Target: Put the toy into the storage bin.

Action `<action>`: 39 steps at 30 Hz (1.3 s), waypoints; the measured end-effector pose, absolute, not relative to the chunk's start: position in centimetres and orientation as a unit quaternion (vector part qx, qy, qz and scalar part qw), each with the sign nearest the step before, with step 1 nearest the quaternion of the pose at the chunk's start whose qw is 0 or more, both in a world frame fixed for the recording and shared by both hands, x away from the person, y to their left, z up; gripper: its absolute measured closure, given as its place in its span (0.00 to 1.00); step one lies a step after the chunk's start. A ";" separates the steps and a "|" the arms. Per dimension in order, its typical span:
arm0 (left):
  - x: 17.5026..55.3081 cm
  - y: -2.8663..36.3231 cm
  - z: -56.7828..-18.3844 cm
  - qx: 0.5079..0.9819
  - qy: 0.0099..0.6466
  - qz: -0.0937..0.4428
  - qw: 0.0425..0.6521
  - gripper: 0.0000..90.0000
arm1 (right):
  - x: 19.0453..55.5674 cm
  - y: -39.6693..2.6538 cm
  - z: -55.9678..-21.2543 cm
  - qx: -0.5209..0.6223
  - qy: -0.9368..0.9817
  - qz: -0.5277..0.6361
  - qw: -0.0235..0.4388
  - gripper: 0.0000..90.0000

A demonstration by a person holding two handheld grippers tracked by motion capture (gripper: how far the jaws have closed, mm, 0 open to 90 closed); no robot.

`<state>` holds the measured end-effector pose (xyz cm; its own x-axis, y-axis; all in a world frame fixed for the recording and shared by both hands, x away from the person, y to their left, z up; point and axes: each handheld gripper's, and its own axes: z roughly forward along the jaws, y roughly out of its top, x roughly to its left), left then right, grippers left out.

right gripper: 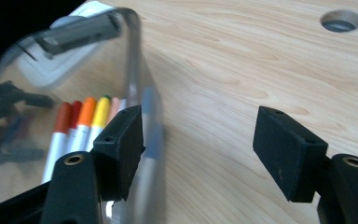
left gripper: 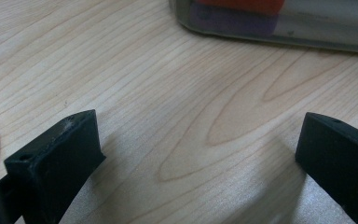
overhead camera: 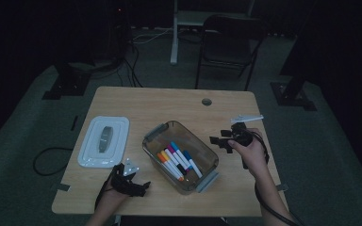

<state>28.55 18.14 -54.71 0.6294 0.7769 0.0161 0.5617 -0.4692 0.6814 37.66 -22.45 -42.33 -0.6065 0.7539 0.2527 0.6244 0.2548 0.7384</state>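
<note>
Right gripper (right gripper: 198,149) jaws stand apart over bare table (right gripper: 223,84), nothing between them. Clear box (right gripper: 135,56) at nine o'clock, wall just beside one jaw, possibly touching. Markers (right gripper: 81,123) inside, red to yellow caps. Table hole (right gripper: 340,21) at one o'clock.

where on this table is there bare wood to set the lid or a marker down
Bare wood runs along the far edge of the light wooden table, behind the white rectangular lid and the clear plastic box of markers, except around the round cable hole. The near right corner is also free. It is crowded between lid and box, where the left gripper rests.
</note>
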 end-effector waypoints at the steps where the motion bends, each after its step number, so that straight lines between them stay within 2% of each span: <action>1: 28.5 18.1 -54.7 0.841 0.398 0.164 0.327 0.01 | 37.7 -22.9 -42.9 0.441 0.787 0.425 0.078 0.36; 10: 28.5 18.1 -54.7 0.841 0.398 0.164 0.327 0.01 | 37.0 -25.7 -47.3 0.482 0.766 0.402 0.139 0.35; 19: 28.5 18.1 -54.7 0.841 0.398 0.164 0.328 0.01 | 36.3 -27.1 -52.5 0.521 0.758 0.363 0.150 0.33; 24: 28.5 18.1 -54.7 0.841 0.398 0.164 0.328 0.01 | 35.9 -27.1 -54.0 0.531 0.755 0.350 0.160 0.33; 29: 28.5 18.1 -54.7 0.841 0.398 0.164 0.328 0.01 | 35.4 -26.8 -54.5 0.528 0.751 0.342 0.201 0.32; 31: 28.5 18.1 -54.7 0.841 0.398 0.164 0.328 0.01 | 35.3 -26.5 -54.9 0.514 0.757 0.339 0.219 0.27; 35: 28.5 18.1 -54.7 0.841 0.398 0.164 0.328 0.01 | 35.1 -26.2 -54.9 0.514 0.758 0.334 0.222 0.24; 37: 28.5 18.1 -54.7 0.841 0.398 0.164 0.328 0.01 | 35.1 -26.1 -55.0 0.512 0.764 0.327 0.216 0.13; 39: 28.5 18.1 -54.7 0.841 0.398 0.164 0.328 0.01 | 35.0 -26.1 -55.0 0.513 0.764 0.327 0.216 0.13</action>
<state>28.54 18.12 -54.72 0.6286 0.7775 0.0150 0.5620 -0.4675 0.6823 35.03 -26.10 -54.96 -0.3808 0.9247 0.0068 0.6424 0.2592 0.7212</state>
